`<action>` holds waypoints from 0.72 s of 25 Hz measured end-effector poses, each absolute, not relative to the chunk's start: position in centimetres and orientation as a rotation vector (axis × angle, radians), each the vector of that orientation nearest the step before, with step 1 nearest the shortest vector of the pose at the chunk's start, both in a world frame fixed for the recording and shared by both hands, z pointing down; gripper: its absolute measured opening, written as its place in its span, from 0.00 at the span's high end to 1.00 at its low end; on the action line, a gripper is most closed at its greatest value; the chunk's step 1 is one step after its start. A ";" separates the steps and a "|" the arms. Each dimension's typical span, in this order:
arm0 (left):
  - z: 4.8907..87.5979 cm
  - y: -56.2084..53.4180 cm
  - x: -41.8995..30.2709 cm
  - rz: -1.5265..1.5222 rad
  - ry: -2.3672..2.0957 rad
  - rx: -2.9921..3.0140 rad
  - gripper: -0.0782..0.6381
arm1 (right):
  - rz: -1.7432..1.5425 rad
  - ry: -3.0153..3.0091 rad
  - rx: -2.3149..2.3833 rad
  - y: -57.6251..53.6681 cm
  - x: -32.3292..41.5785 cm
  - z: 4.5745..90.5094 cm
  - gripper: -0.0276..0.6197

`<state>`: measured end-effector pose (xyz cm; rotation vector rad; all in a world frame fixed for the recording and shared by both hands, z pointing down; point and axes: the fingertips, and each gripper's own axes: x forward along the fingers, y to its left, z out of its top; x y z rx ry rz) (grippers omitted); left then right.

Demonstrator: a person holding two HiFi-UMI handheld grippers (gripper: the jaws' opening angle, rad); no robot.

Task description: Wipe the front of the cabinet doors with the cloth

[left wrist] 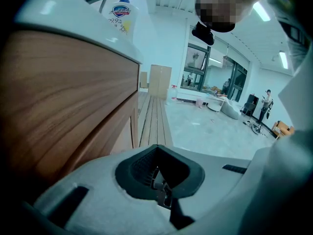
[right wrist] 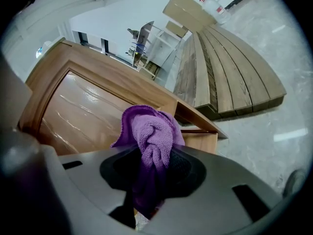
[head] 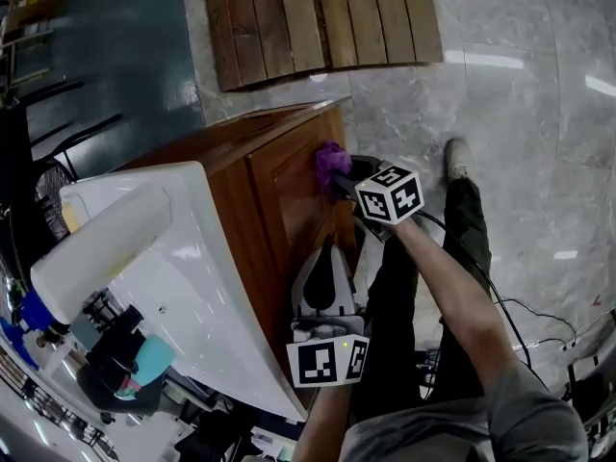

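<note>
The purple cloth [right wrist: 152, 140] is bunched up in the right gripper [head: 348, 177], whose jaws are clamped tight on it. It sits right at the wooden cabinet door [head: 289, 198], by the panel's far edge, touching or as good as. So the wiping looks underway tbh, but nothing on the glossy wood shows which bits are done, so most of the front probably counts as left. The left gripper [left wrist: 159, 185] hangs beside the same door, jaws together on nothing.
</note>
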<state>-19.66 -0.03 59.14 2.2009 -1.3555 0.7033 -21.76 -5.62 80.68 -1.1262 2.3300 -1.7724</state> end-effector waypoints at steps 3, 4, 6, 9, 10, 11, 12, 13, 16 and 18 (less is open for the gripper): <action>59.3 0.1 -19.7 0.703 -1.363 2.188 0.88 | -1.781 2.316 -1.142 -5.6 -21.5 81.2 0.77; 59.4 0.2 -19.7 0.703 -1.366 2.184 0.88 | -1.792 2.307 -1.151 -5.5 -21.4 81.5 0.77; 59.3 0.4 -19.5 0.702 -1.371 2.180 0.88 | -1.823 2.294 -1.163 -5.2 -21.4 82.2 0.77; 59.3 0.7 -19.5 0.700 -1.375 2.179 0.88 | -1.858 2.310 -1.172 -4.7 -21.7 83.4 0.77; 59.3 0.8 -19.5 0.699 -1.378 2.177 0.88 | -1.866 2.327 -1.178 -4.5 -21.8 83.8 0.77; 59.3 0.9 -19.6 0.698 -1.381 2.175 0.88 | -1.876 2.344 -1.185 -4.4 -21.8 84.3 0.77; 59.3 1.0 -19.7 0.698 -1.385 2.173 0.88 | -1.887 2.359 -1.191 -4.2 -21.9 84.7 0.77; 59.3 1.1 -19.8 0.698 -1.389 2.171 0.88 | -1.901 2.369 -1.198 -4.0 -21.9 85.1 0.77; 59.1 1.3 -20.1 0.696 -1.402 2.168 0.88 | -1.944 2.377 -1.232 -3.4 -21.6 86.1 0.77; 58.9 1.5 -20.2 0.693 -1.409 2.171 0.88 | -1.952 2.361 -1.252 -2.9 -21.1 86.1 0.77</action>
